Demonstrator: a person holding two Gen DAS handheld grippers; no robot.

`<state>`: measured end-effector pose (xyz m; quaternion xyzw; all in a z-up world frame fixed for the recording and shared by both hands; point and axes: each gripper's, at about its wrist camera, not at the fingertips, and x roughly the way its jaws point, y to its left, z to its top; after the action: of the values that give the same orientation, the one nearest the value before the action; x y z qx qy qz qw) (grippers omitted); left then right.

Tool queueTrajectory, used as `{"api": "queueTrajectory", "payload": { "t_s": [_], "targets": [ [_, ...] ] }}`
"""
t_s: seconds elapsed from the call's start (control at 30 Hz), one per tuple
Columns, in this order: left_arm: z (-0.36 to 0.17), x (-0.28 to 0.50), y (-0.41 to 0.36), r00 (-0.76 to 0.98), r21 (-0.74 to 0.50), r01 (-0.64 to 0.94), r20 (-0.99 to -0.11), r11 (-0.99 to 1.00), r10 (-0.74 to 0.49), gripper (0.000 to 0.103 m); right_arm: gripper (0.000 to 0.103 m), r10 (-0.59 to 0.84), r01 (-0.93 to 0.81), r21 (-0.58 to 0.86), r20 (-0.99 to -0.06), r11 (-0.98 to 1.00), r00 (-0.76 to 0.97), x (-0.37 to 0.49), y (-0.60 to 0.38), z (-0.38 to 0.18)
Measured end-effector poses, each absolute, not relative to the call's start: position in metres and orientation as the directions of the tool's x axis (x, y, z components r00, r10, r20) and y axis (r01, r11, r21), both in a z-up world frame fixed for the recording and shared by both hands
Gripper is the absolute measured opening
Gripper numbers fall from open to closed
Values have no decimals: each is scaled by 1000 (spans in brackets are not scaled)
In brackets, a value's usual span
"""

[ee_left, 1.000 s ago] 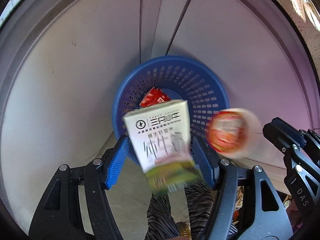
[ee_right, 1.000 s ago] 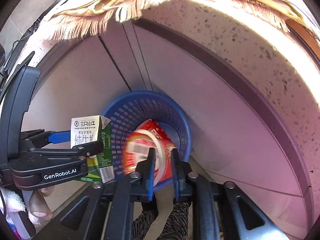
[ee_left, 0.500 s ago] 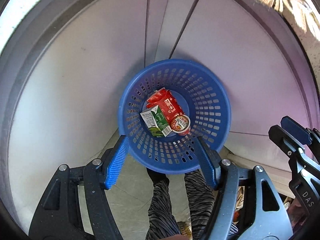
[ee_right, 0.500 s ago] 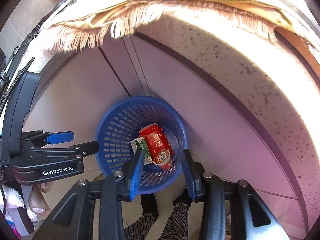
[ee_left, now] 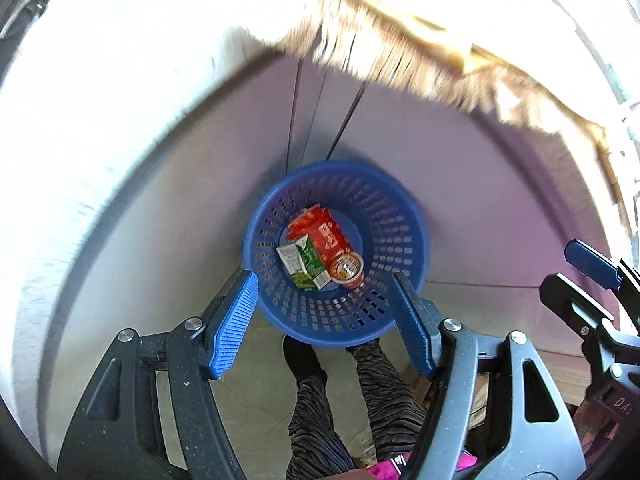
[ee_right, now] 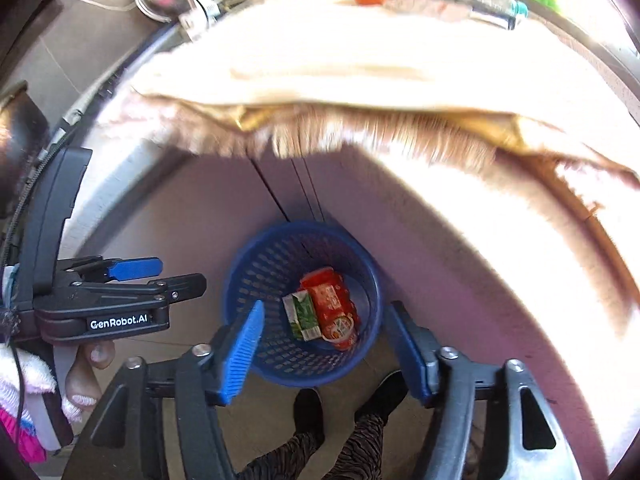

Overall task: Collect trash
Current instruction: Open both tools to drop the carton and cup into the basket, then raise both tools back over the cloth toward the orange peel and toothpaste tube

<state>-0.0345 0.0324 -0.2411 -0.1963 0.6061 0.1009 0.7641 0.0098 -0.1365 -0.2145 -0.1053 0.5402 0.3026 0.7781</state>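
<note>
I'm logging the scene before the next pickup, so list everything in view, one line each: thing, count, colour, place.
basket: one, blue, perforated, on the floor below both grippers.
milk carton: one, white and green, lying in the basket.
snack packet: one, red, in the basket beside the carton.
cup: one, red and white, on its side in the basket against the packet.
fringed cloth: one, cream with tan fringe, over the counter edge above the basket.
bottle: one, clear with an orange cap, lying on the cloth, blurred.
cabinet front: pale purple-grey, behind the basket.
left gripper: black with blue pads, open, empty.
right gripper: same, jaws just opened, empty.
person's legs: two, striped trousers, dark shoes.
</note>
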Motion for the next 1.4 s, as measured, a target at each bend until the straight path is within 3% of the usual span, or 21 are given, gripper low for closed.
{"api": "queueTrajectory", "payload": {
  "t_s": [0.57, 0.8, 0.97, 1.03, 1.4],
  "targets": [
    [-126, 28, 46, 450, -237, -407, -893, 882, -32, 69, 87, 494, -632, 177, -787, 754, 369, 61, -196, -97],
    [-101, 79, 49, 494, -248, -401, -869, 882, -20, 69, 94, 495, -630, 146, -759, 763, 424, 119, -201, -77],
    [-96, 111, 46, 511, -252, -396, -859, 883, -16, 73, 102, 525, -611, 204, -746, 765, 409, 168, -207, -69],
    [-94, 124, 47, 522, -259, -401, -853, 879, -13, 77, 102, 538, -601, 231, -742, 765, 400, 186, -208, -69],
    [-96, 199, 63, 540, -345, -433, -839, 833, -67, 77, 102, 510, -615, 193, -765, 764, 393, 266, -189, -82]
  ]
}}
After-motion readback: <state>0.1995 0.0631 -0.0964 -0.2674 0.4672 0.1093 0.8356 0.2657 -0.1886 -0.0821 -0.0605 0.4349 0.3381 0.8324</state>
